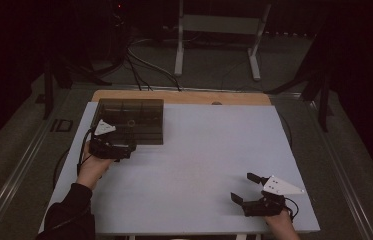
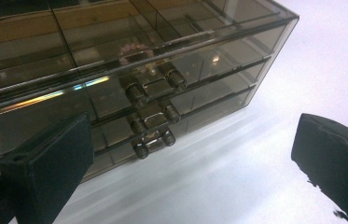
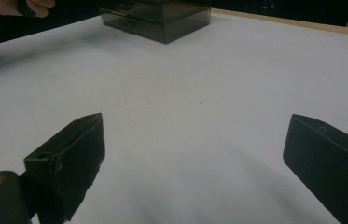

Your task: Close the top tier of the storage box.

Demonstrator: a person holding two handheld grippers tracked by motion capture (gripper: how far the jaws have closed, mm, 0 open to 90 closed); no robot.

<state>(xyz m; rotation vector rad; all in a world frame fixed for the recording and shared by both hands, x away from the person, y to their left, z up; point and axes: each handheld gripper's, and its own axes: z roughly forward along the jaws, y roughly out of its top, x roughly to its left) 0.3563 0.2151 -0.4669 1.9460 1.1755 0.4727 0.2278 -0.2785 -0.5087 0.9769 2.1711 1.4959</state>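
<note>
Up close, we see a smoky, see-through drawer box (image 2: 129, 70) with three stacked drawers, each with a small metal handle (image 2: 152, 86). It sits at the far left of the white counter (image 1: 199, 165), near its left edge. Our left gripper (image 1: 133, 148) hovers just in front of the drawers, jaws spread wide around nothing. Our right gripper (image 1: 246, 187) rests near the counter's near right corner, jaws apart, with bare white surface between the two.

My left gripper (image 1: 124, 150) faces the smoky transparent plastic drawer box (image 1: 130, 120), blocking my way ahead; the white table (image 1: 199, 160) between my hands looks bare, though dimly lit.
</note>
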